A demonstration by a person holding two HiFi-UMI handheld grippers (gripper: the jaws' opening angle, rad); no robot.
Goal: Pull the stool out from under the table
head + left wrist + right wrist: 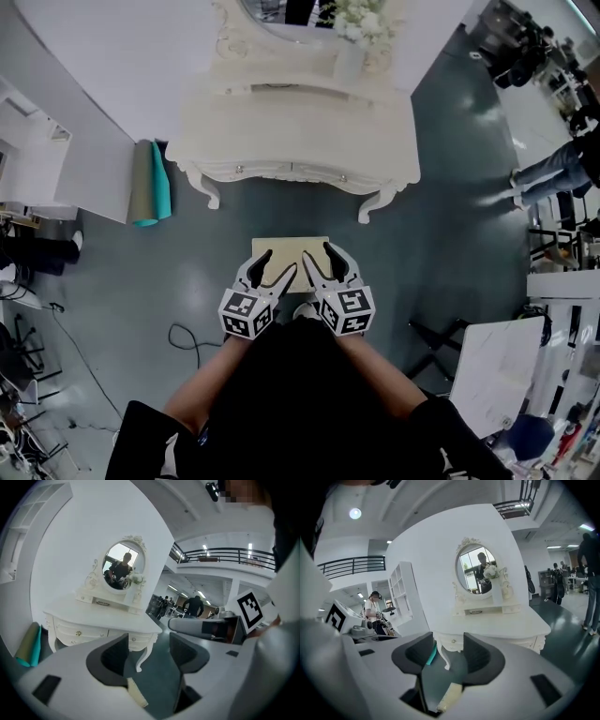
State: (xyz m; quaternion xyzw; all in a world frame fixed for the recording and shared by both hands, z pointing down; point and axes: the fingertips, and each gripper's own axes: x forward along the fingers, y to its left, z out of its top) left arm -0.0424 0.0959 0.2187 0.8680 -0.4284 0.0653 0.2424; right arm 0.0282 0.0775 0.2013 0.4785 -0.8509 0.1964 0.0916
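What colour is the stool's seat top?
Pale cream-beige, plain with no pattern; the stool seat shows best in the head view.

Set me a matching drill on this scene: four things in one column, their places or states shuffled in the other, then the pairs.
1. stool
2. rolled mat
3. flower vase
4. left gripper

A. on the dressing table's top
B. fingers apart, nothing between them
C. on open floor, out from under the table
D. propped at the wall left of the table

Pairs: 1-C, 2-D, 3-A, 4-B
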